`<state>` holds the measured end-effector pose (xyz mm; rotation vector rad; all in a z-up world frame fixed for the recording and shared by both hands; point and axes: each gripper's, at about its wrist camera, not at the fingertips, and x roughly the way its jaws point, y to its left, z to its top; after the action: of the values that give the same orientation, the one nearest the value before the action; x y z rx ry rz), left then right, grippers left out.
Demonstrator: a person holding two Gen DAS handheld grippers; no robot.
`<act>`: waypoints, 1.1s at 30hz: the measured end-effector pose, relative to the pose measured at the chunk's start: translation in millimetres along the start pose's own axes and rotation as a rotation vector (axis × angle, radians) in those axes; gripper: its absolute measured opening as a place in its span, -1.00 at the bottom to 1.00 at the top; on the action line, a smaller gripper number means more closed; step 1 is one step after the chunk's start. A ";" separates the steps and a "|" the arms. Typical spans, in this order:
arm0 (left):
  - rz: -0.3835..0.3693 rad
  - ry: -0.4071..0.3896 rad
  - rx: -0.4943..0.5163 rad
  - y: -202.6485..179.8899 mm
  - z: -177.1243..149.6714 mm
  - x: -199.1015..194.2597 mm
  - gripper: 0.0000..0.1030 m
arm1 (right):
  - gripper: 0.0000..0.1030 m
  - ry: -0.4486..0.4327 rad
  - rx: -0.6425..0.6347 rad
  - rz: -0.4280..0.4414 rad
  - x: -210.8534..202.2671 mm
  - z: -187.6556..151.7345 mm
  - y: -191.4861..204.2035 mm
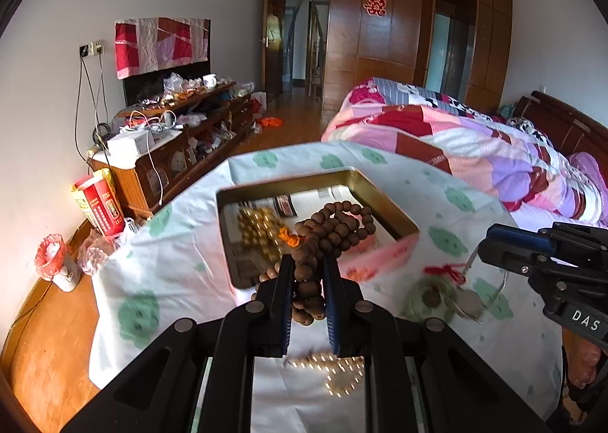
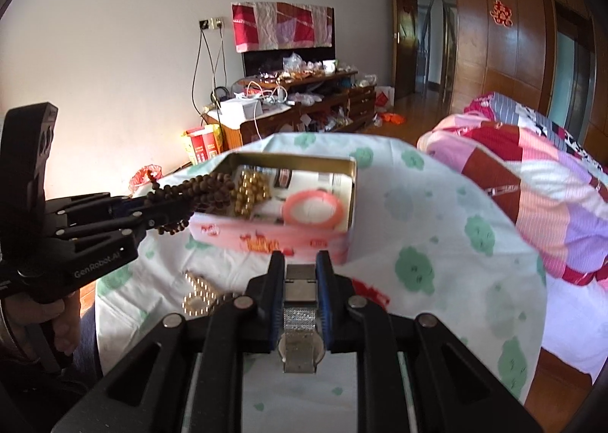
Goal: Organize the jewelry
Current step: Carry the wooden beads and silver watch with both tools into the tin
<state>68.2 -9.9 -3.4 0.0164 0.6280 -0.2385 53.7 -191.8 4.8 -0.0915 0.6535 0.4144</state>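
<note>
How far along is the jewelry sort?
Done: gold beads and a pink bangle already lie in the tin.
In hand: the left gripper is shut on the brown beads, near the tin; the right gripper is shut on a silver watch.
Left: a gold chain and a red-tasselled charm lie on the tablecloth.

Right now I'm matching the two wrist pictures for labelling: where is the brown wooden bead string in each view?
Left wrist: brown bead string at centre, clamped in the left gripper, looping over the open tin.
Right wrist: the string at left of centre, hanging from that gripper at the tin's left edge.
Shared landmark: the tin, gold beads inside.
</note>
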 end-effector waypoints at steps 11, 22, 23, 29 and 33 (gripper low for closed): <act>0.032 -0.019 0.011 14.2 24.5 15.7 -0.72 | -0.63 -0.049 -0.021 0.000 11.8 42.5 -6.7; 0.055 0.000 0.002 18.6 31.3 37.1 -0.72 | -0.63 -0.048 -0.013 0.006 38.1 62.2 -8.0; 0.055 0.002 0.000 18.7 31.6 38.7 -0.72 | -0.63 -0.047 -0.013 0.005 40.5 63.6 -7.7; 0.064 0.014 -0.004 21.1 32.6 46.8 -0.72 | -0.63 -0.039 -0.013 -0.001 53.6 70.1 -8.8; 0.074 0.022 -0.010 23.7 34.6 54.2 -0.72 | -0.63 -0.034 -0.014 -0.004 61.9 72.6 -8.1</act>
<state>136.0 -1.5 -8.3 0.0333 0.6492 -0.1636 142.7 -162.5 24.4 -0.0982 0.6168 0.4162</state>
